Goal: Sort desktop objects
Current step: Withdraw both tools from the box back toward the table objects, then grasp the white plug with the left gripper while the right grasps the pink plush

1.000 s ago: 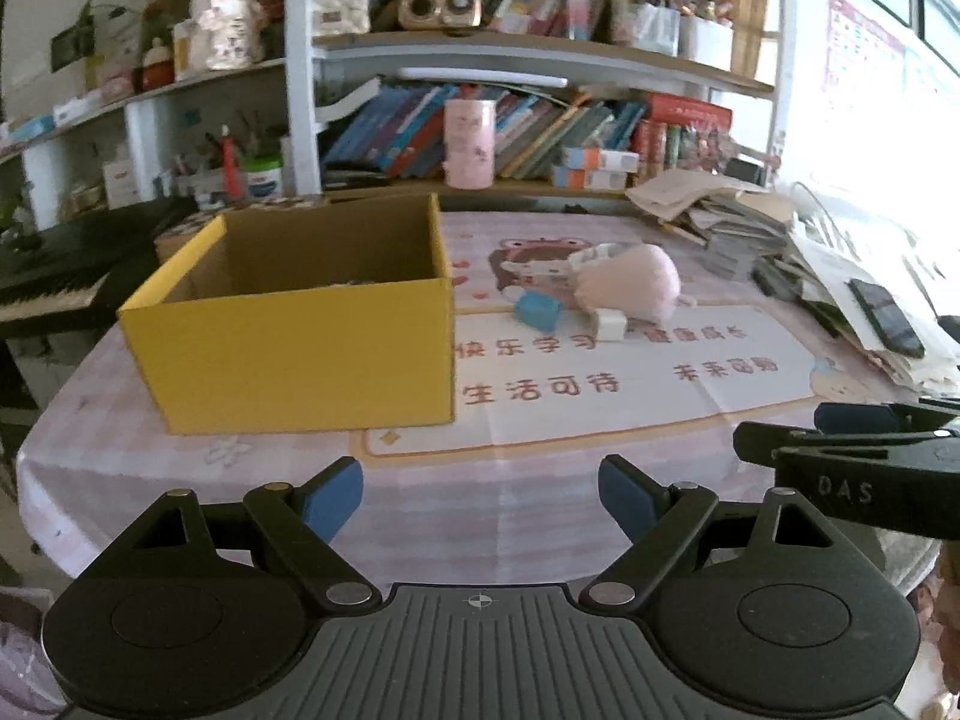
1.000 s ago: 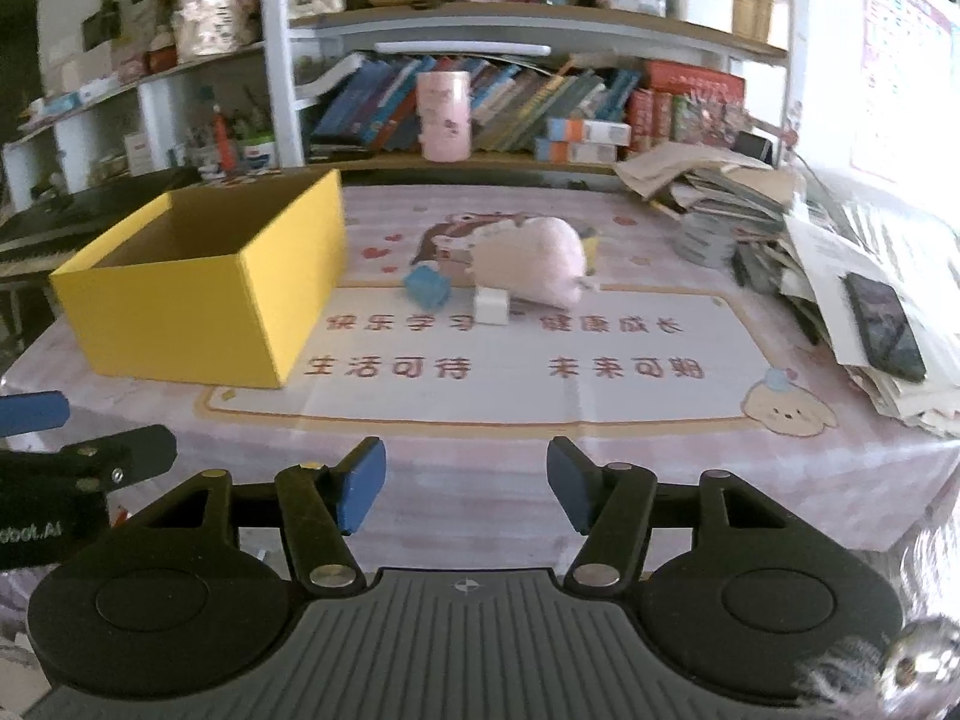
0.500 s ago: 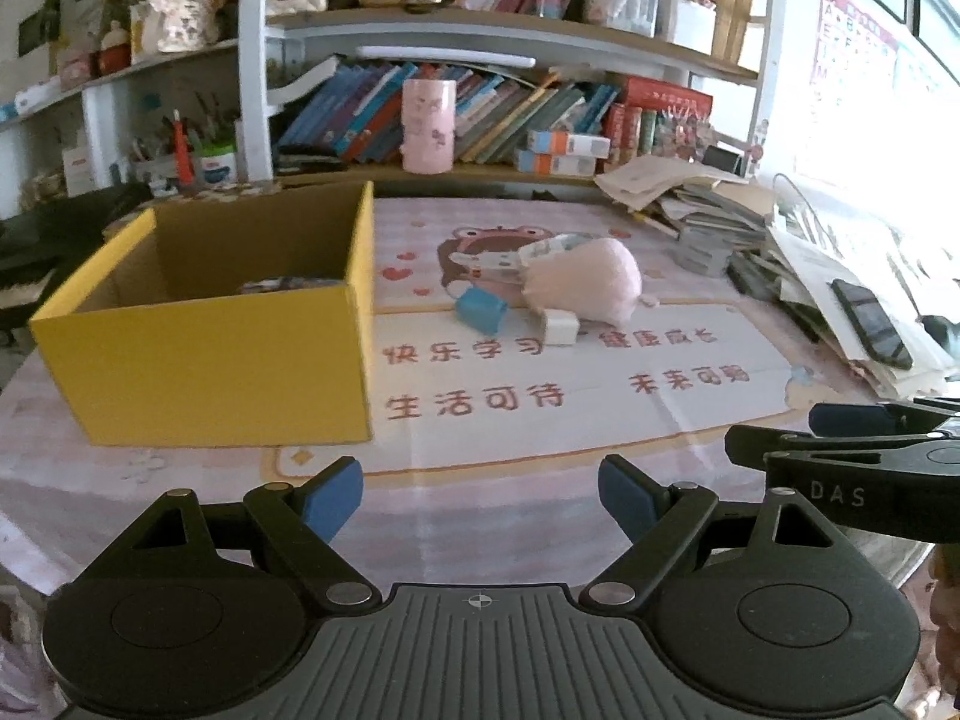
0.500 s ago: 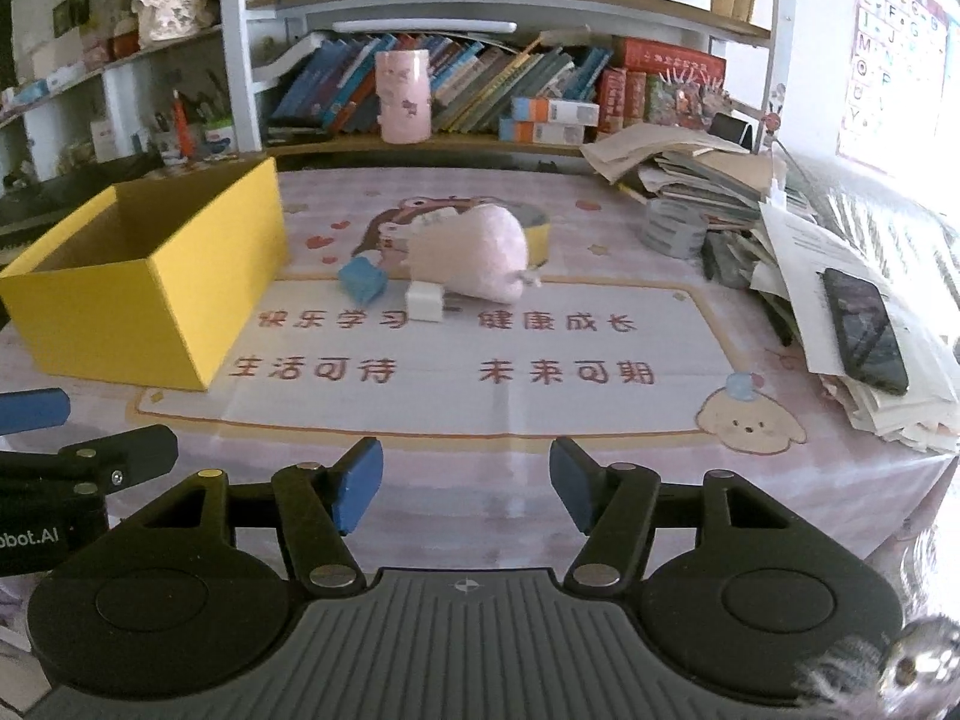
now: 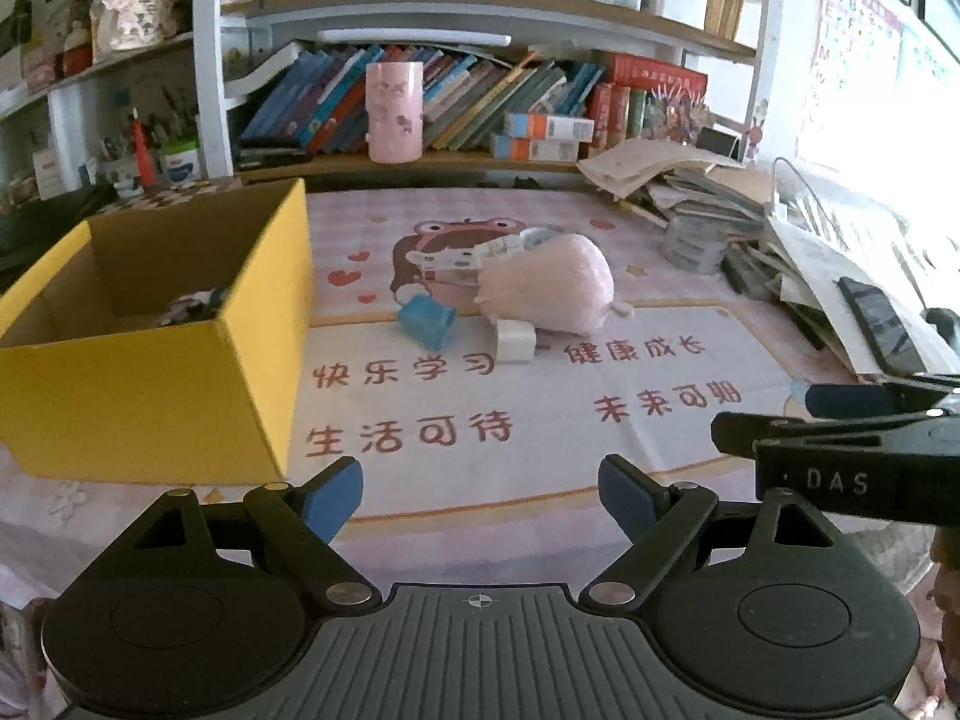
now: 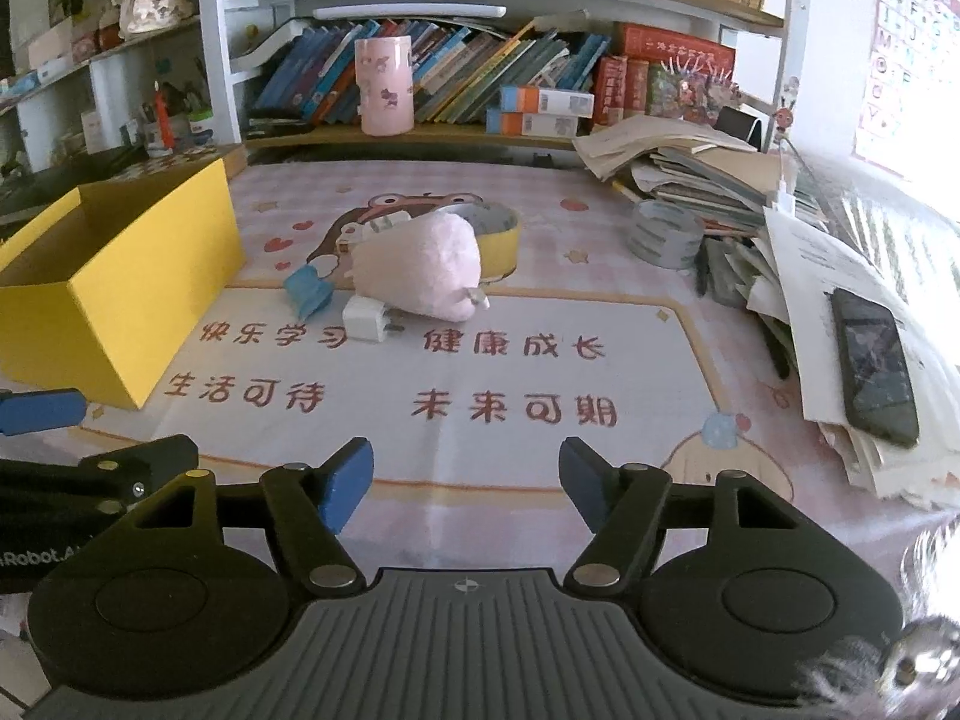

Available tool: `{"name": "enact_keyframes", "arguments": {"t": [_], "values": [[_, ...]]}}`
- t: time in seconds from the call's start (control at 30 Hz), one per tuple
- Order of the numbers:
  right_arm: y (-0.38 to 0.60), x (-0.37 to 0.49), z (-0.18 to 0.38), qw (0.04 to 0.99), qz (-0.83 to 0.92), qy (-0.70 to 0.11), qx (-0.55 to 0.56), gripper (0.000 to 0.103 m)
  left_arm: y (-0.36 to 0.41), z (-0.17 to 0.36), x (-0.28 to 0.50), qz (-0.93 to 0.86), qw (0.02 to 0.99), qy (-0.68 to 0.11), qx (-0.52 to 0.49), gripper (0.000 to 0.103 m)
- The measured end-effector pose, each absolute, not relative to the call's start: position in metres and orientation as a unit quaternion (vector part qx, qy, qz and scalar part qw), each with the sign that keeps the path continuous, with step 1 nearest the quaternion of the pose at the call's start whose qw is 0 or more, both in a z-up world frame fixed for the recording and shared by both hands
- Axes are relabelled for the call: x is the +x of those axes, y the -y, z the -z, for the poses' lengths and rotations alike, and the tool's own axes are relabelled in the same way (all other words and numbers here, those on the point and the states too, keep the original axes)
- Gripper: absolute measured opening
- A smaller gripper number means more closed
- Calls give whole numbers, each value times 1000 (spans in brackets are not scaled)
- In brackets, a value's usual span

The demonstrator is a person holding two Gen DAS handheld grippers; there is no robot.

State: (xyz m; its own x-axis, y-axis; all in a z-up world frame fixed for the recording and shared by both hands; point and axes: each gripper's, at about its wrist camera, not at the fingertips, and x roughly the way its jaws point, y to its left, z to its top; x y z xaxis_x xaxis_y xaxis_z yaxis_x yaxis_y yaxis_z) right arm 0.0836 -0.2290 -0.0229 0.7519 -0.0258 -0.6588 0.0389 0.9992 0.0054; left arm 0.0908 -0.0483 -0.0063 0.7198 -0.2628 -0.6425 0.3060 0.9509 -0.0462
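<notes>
Right wrist view: the right gripper (image 6: 465, 483) has just been opening, its jaws apart with nothing between them; the pink plush toy (image 6: 420, 270) lies at about eleven o'clock, well apart, long axis slanting up-left, a white charger plug (image 6: 365, 319) touching its near edge and a blue block (image 6: 307, 291) just beside; the left gripper (image 5: 480, 495), jaws wide and empty, looks no nearer; yellow box (image 6: 129, 276) at ten o'clock on the printed tablecloth (image 6: 540, 462); bookshelves (image 6: 480, 84) behind.

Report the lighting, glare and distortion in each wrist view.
Left wrist view: daylight blows out the right edge, fisheye bows the shelf, the yellow box stays sharp. Right wrist view: the same glare whitens the paper stack, blurred fluff fills the lower right corner.
</notes>
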Motion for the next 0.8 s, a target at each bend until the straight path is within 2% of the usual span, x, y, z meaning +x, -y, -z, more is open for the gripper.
{"name": "enact_keyframes", "arguments": {"t": [0.1,0.8], "values": [[239,96,25,935,7,-354,12,73,60,7,98,148,927,-341,40,88],[288,183,39,928,-45,-370,25,82,107,30,154,106,921,-371,44,87]]}}
